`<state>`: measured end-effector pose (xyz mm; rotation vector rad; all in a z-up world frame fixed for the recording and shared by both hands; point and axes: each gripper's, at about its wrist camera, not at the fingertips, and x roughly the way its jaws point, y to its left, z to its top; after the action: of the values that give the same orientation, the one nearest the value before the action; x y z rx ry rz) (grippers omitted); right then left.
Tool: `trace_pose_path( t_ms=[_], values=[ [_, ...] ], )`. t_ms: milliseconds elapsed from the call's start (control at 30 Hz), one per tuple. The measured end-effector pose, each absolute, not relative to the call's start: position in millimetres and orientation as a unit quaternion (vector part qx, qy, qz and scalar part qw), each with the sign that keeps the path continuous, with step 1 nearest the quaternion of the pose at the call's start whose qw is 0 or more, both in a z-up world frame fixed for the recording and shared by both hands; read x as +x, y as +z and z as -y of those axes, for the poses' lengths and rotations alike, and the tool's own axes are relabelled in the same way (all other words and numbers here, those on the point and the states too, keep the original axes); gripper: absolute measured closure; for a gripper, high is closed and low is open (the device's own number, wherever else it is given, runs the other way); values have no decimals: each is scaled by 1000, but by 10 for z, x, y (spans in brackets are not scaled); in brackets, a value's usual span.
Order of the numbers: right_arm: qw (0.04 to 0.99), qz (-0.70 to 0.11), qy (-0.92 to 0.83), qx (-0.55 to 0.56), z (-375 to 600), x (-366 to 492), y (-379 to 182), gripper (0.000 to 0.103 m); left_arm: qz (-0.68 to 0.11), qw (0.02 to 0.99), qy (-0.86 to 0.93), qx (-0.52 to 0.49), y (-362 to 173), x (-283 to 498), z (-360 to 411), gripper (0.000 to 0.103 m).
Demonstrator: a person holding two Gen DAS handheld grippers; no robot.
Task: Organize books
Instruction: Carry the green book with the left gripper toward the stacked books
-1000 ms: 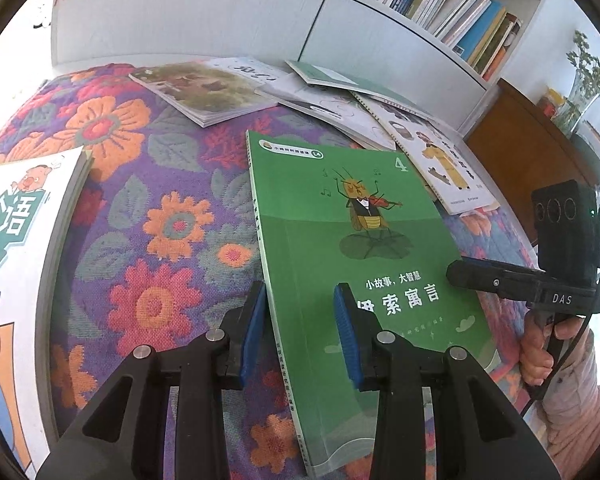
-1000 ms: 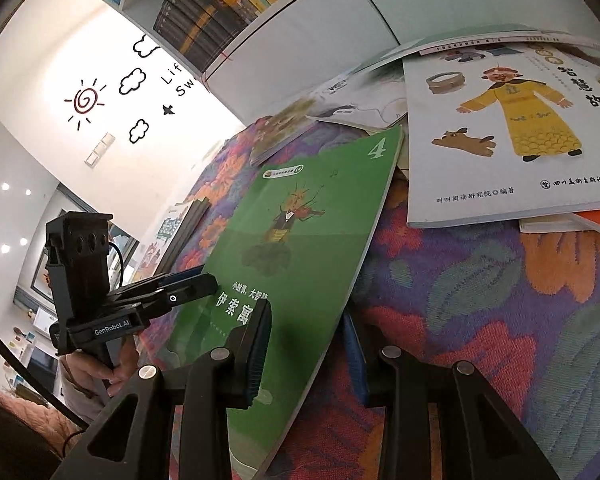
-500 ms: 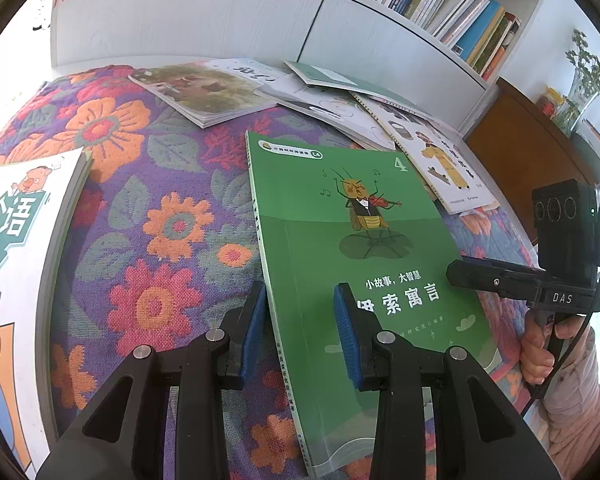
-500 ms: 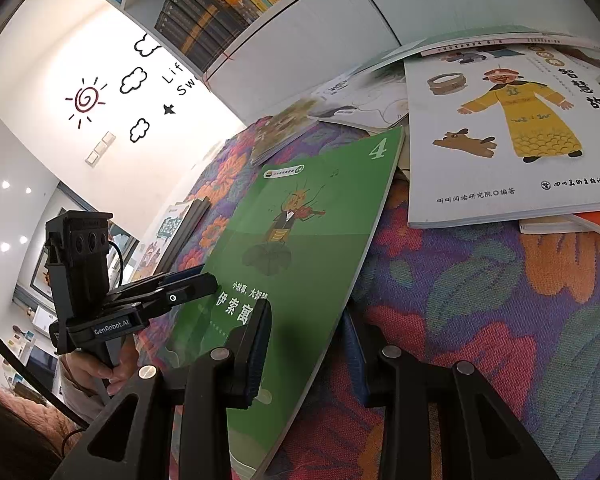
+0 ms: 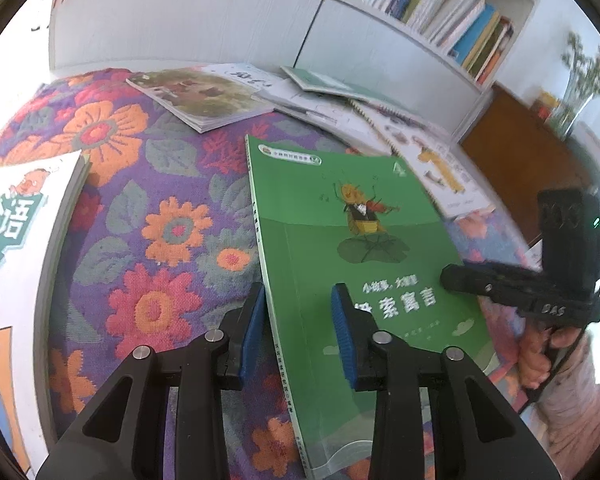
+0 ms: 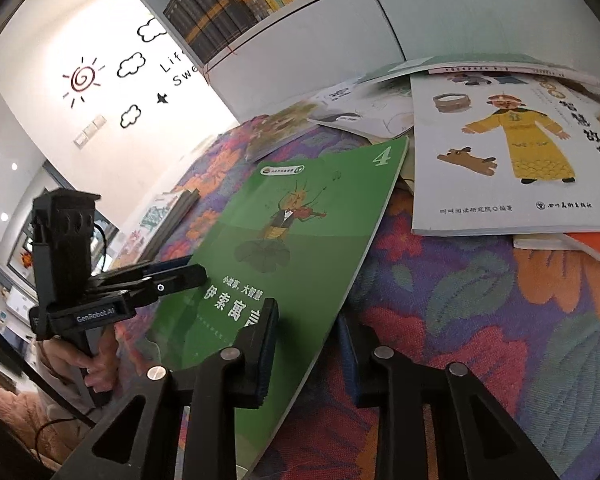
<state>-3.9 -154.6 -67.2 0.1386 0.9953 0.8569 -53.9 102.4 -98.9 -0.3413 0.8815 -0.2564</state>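
Note:
A thin green book (image 5: 352,248) with a cricket playing violin lies on the flowered cloth; it also shows in the right wrist view (image 6: 292,248). My left gripper (image 5: 298,332) is open, its jaws straddling the book's spine edge. My right gripper (image 6: 308,356) is open, straddling the book's opposite long edge. Each gripper shows in the other's view: the right one (image 5: 500,284) at the book's right edge, the left one (image 6: 152,280) at its left edge.
A white cartoon book (image 5: 16,240) lies at the left. Several books (image 5: 300,100) are scattered at the back, among them one with a yellow-robed figure (image 6: 512,152). A white cabinet (image 5: 220,20) with filled shelves stands behind. A brown cabinet (image 5: 532,160) is at the right.
Both views have shifted only slightly; the left gripper has edged a little forward along the book's spine edge. Both grippers stay open around the green book.

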Motion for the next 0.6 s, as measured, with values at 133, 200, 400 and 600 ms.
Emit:
trace_pose_path(
  t_ms=[133,200,400,600],
  values=[
    [803,-419,422,43,1511,-184,-527,84,-410,879,-137,-200,-959,-557,-1118,74],
    [808,-407,425,20,1452,-259,-486,84,-400,889,-132,-181,-854,-594,-1090,74],
    [810,-403,423,45,1484,-291,-379,86,-364,899,-152,-191,-555,-676,-1139,74],
    [829,-370,418,28,1322,-501,106,86,-330,909,-157,-200,-242,-813,-1329,74]
  ],
)
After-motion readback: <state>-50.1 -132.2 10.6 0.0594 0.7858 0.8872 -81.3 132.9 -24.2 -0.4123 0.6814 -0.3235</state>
